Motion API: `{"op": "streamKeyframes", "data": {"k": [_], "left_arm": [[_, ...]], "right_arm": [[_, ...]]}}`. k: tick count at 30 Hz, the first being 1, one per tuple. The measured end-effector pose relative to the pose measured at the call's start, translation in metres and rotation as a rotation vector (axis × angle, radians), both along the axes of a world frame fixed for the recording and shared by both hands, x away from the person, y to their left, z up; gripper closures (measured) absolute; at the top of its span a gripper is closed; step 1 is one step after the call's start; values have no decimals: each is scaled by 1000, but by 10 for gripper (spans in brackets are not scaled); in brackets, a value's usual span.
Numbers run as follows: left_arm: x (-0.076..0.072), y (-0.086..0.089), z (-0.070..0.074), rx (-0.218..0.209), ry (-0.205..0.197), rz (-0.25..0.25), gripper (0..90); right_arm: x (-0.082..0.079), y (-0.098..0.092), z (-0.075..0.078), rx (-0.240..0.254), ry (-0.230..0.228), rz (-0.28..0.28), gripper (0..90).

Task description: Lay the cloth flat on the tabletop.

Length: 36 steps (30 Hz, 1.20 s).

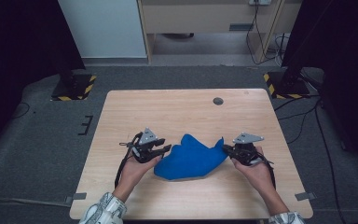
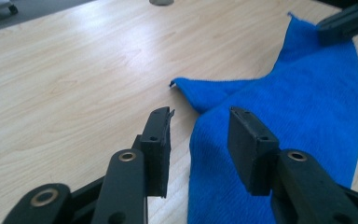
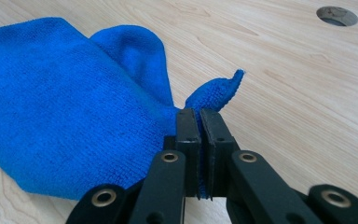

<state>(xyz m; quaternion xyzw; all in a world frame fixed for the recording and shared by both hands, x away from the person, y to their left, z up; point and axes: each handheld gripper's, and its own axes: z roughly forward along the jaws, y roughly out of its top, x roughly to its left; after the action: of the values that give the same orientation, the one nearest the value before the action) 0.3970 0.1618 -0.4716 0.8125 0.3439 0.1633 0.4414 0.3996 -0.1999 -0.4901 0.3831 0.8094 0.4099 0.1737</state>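
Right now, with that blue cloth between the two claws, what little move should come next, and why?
Probably the left claw should ease forward and close on the near edge of the blue cloth. Its jaws stand apart with nothing pinched, while the right claw is already clamped on a corner. With both sides gripped, the rumpled cloth could likely be lifted or spread on the table.

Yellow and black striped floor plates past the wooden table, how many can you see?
2. One yellow and black striped floor plate lies beyond the far left corner of the light wooden table; the second striped floor plate lies beyond its far right corner. Others may be hidden in the dark sides.
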Motion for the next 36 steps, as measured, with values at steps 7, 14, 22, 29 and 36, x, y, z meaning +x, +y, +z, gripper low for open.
{"op": "streamKeyframes", "data": {"k": [7,14,22,29,36], "left_arm": [[-1,-12,-23,83,50,-13,557],[1,-19,-37,129,74,-27,532],[1,-21,-42,175,49,-40,435],[5,4,-22,55,-7,54,516],[11,-4,-42,151,39,55,505]], "right_arm": [[-4,-8,-2,-6,9,-9,870],[-10,-13,-4,-12,17,-3,867],[-17,-20,-5,-10,27,-4,862],[-18,-22,-4,-3,22,-13,862],[-17,-18,-7,-17,22,-11,860]]}}
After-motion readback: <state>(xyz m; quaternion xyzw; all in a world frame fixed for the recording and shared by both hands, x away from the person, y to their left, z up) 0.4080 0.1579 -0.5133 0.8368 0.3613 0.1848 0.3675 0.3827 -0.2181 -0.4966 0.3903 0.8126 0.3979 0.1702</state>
